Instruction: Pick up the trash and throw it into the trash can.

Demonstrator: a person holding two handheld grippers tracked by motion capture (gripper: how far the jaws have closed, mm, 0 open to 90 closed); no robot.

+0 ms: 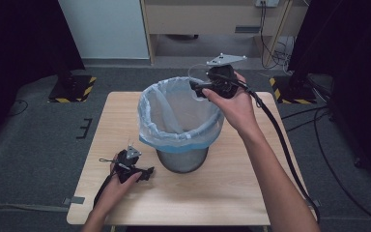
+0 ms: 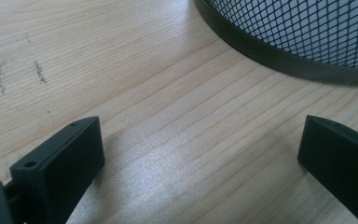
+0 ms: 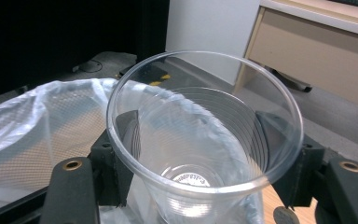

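Clear cup (image 3: 205, 140) clamped in right hand-held gripper (image 3: 200, 154), over lined bin (image 1: 181, 118).

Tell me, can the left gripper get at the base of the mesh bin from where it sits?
Probably yes. The left gripper rests on the table with jaws wide open, facing the mesh bin, and bare wood lies between them.

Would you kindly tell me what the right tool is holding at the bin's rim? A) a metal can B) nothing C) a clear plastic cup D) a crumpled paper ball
C: in the right gripper view, the right tool has its jaws clamped on a clear plastic cup beside the lined bin.
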